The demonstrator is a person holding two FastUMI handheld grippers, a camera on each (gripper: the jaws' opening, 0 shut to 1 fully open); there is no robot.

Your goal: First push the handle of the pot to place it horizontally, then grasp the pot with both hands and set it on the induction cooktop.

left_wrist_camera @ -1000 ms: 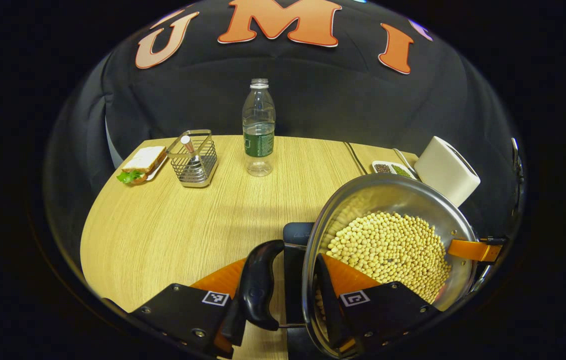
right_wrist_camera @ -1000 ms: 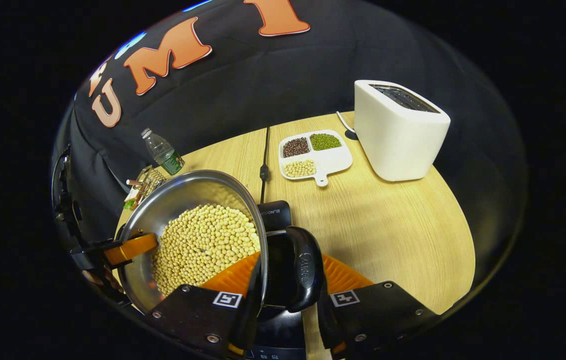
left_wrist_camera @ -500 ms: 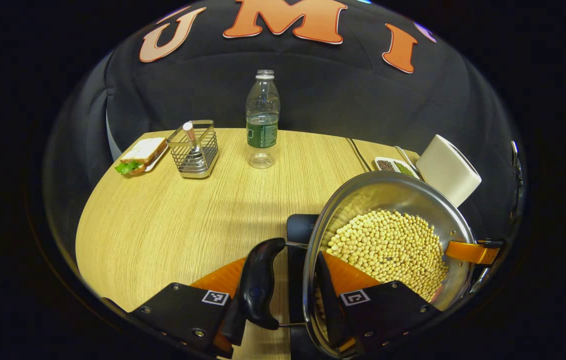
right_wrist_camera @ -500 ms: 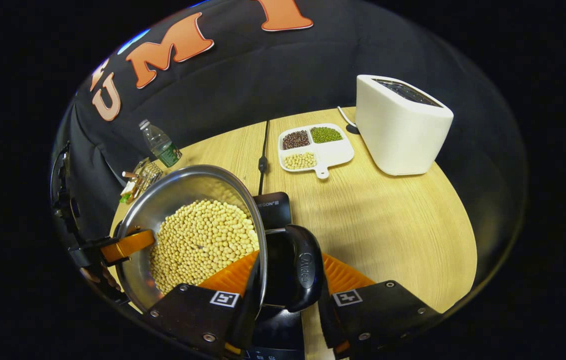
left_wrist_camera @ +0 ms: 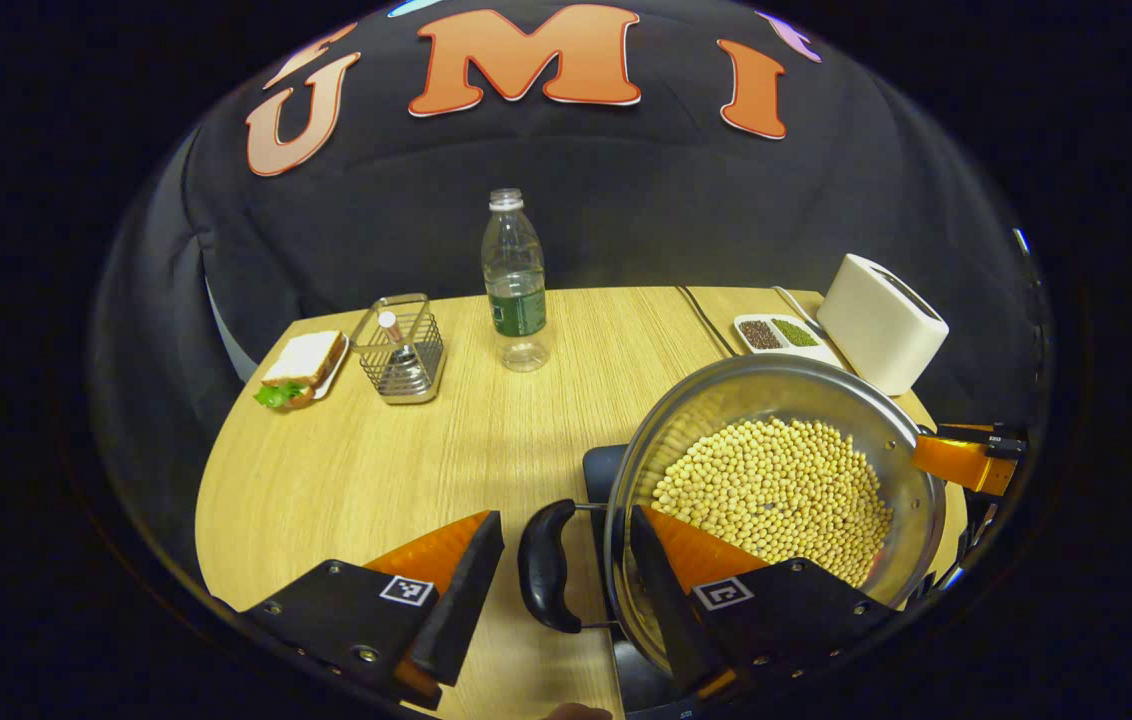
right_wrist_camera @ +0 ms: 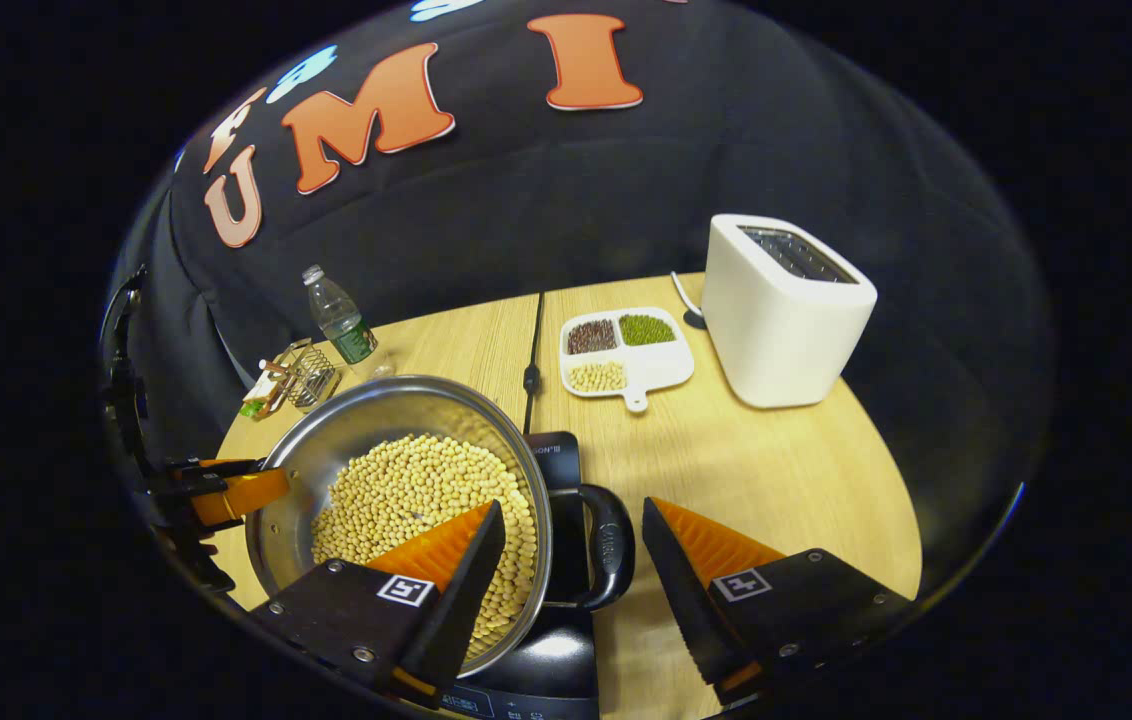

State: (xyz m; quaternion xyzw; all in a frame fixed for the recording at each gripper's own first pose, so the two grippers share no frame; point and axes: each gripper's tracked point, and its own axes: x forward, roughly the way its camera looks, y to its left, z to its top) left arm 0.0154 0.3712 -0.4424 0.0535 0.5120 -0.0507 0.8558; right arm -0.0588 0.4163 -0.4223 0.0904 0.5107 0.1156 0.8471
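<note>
The pot (left_wrist_camera: 776, 400) is polished steel, its inner wall mirror-bright, with glossy black plastic handles (left_wrist_camera: 544, 580). Matt, pale dried soybeans (left_wrist_camera: 776, 495) fill it. Beneath sits a glossy black induction cooktop (right_wrist_camera: 546, 660). The table (left_wrist_camera: 376, 470) shows light wood grain with a satin finish. The toaster (right_wrist_camera: 781, 315) looks like smooth matt white plastic; the water bottle (left_wrist_camera: 514, 285) is clear plastic, and the wire basket (left_wrist_camera: 403, 340) is shiny metal.

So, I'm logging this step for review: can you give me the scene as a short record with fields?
pot: steel pot full of soybeans, sitting on the induction cooktop
left gripper: open, fingers astride a pot handle, not touching
right gripper: open, astride the other handle
table: toaster, divided bean tray, bottle, wire caddy, sandwich
</note>
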